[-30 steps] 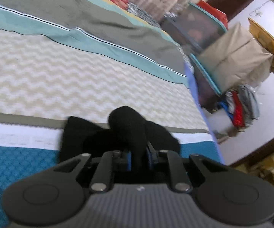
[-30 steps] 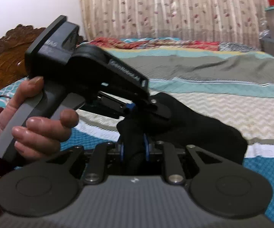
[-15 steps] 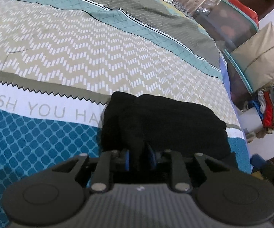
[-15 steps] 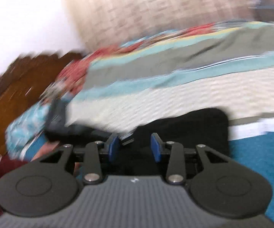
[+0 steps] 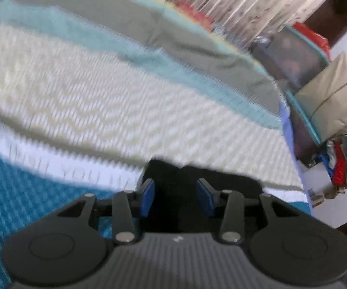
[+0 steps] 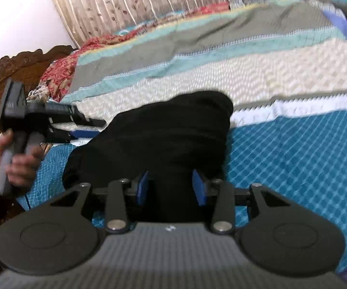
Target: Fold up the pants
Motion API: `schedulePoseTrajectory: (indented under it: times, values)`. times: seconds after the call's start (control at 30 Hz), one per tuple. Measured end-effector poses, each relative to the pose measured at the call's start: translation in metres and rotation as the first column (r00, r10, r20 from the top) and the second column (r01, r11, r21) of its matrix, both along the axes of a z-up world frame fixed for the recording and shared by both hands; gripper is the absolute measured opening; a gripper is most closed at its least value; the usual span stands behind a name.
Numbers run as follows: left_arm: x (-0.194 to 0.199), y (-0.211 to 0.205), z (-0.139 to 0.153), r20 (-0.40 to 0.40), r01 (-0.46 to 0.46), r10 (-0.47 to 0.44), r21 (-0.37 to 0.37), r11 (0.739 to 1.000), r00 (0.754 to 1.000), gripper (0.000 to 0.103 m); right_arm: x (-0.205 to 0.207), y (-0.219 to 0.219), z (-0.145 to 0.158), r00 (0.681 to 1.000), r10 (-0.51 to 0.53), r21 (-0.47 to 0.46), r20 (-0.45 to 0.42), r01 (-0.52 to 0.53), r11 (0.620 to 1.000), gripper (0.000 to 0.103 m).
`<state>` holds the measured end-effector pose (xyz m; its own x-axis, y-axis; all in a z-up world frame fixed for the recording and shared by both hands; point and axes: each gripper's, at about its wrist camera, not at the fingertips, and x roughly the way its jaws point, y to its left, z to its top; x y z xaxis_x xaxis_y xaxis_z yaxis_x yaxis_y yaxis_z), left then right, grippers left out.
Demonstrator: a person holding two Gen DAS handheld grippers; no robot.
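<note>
Right hand-held gripper [image 6: 171, 189], 6 o'clock: released, its blue pads astride but clear of the folded black pants [image 6: 163, 137], which lie on the bed [image 6: 294, 144], seemingly set down to finish the fold. Left hand-held gripper [image 6: 94, 130], 9 o'clock: jaws just opening, fabric freed; a second ago both pinched cloth.

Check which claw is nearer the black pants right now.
Right, though it's close. The right claw sits open over the near edge of the black pants; the left claw has just opened beside their far-left edge, apparently clear.
</note>
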<state>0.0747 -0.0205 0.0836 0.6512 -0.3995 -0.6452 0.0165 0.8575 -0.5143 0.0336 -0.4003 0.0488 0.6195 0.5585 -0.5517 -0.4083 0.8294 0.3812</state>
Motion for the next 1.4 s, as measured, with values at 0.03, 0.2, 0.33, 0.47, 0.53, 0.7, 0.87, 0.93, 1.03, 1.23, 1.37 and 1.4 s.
schedulePoseTrajectory:
  times: [0.03, 0.2, 0.33, 0.47, 0.53, 0.7, 0.87, 0.93, 1.03, 1.23, 1.37, 1.4]
  values:
    - [0.006, -0.01, 0.01, 0.018, 0.033, -0.034, 0.022, 0.999, 0.999, 0.04, -0.001, -0.002, 0.0, 1.0, 0.003, -0.019, 0.018, -0.003, 1.0, 0.043]
    - [0.044, -0.093, 0.024, -0.032, 0.291, -0.289, 0.093, 0.952, 0.957, 0.04, 0.003, -0.006, -0.017, 1.0, 0.002, -0.068, 0.018, 0.0, 0.998, 0.043]
    - [0.058, -0.169, 0.003, -0.121, 0.451, -0.435, 0.252, 0.856, 0.892, 0.048, 0.005, -0.007, -0.033, 1.0, -0.008, -0.057, -0.027, 0.007, 0.998, 0.026]
    - [0.056, -0.206, -0.012, -0.127, 0.468, -0.458, 0.395, 0.79, 0.88, 0.056, 0.004, 0.003, -0.041, 0.999, 0.022, -0.049, -0.043, -0.024, 0.998, 0.002]
    - [0.054, -0.213, -0.012, -0.11, 0.477, -0.48, 0.43, 0.766, 0.87, 0.015, 0.003, 0.013, -0.044, 0.998, 0.041, -0.066, -0.041, -0.044, 0.997, 0.002]
    - [0.054, -0.215, -0.006, -0.036, 0.373, -0.412, 0.499, 0.782, 0.911, 0.007, -0.002, 0.021, -0.04, 0.999, 0.053, -0.087, 0.006, -0.052, 0.995, 0.002]
    - [0.06, -0.213, -0.012, -0.036, 0.322, -0.351, 0.496, 0.806, 0.936, 0.006, -0.008, 0.009, -0.03, 0.997, 0.054, -0.072, 0.058, -0.05, 0.996, 0.002]
    - [0.06, -0.211, -0.012, -0.041, 0.325, -0.349, 0.482, 0.814, 0.936, 0.006, -0.012, 0.007, -0.027, 0.994, 0.06, -0.097, 0.089, -0.051, 0.994, 0.005]
    - [0.057, -0.211, -0.011, -0.04, 0.331, -0.359, 0.493, 0.805, 0.932, 0.006, -0.007, 0.005, -0.024, 0.99, 0.019, -0.146, 0.142, 0.003, 0.989, 0.024]
    - [0.062, -0.21, -0.012, -0.053, 0.327, -0.345, 0.485, 0.811, 0.937, 0.007, 0.005, 0.025, -0.027, 0.976, 0.119, -0.25, 0.183, -0.071, 0.966, 0.067]
    - [0.07, -0.212, -0.015, -0.068, 0.315, -0.324, 0.482, 0.818, 0.944, 0.006, -0.006, 0.024, -0.023, 0.961, 0.204, -0.234, 0.185, -0.158, 0.959, 0.067]
    - [0.071, -0.212, -0.016, -0.069, 0.312, -0.319, 0.481, 0.819, 0.945, 0.006, -0.009, 0.024, -0.023, 0.957, 0.216, -0.24, 0.192, -0.168, 0.956, 0.067]
